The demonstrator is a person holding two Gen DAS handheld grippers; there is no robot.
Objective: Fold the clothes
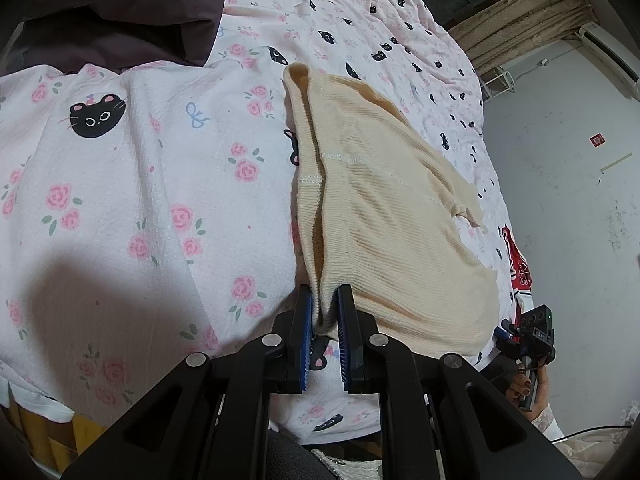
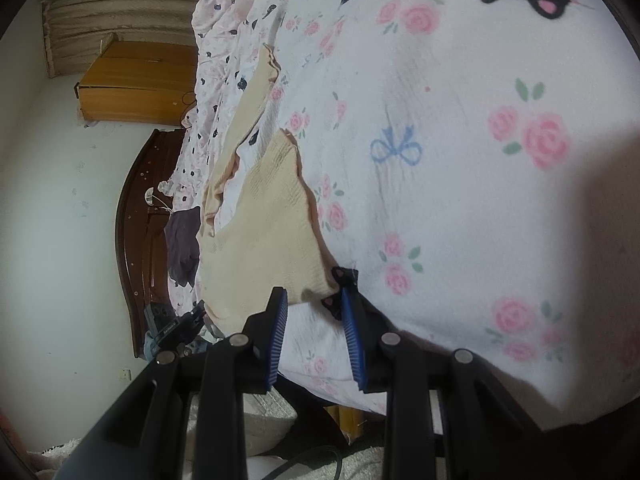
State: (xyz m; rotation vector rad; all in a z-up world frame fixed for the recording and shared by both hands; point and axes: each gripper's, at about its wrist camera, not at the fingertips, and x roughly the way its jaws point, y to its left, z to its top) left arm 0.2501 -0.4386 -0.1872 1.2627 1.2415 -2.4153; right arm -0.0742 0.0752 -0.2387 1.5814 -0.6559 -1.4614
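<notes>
A cream ribbed garment lies stretched over the bed's cat-and-rose cover. My left gripper is shut on the garment's near corner, with the cloth bunched between its blue pads. In the right wrist view the same garment runs away along the bed edge. My right gripper stands open, and another corner of the garment lies between its fingertips without being pinched. The left wrist view shows the right gripper in a hand at the garment's right edge.
A dark purple cloth lies at the far left of the bed, and a red garment hangs at its right edge. A dark wooden headboard and a wooden cabinet stand beyond. A pale basket sits below the bed edge.
</notes>
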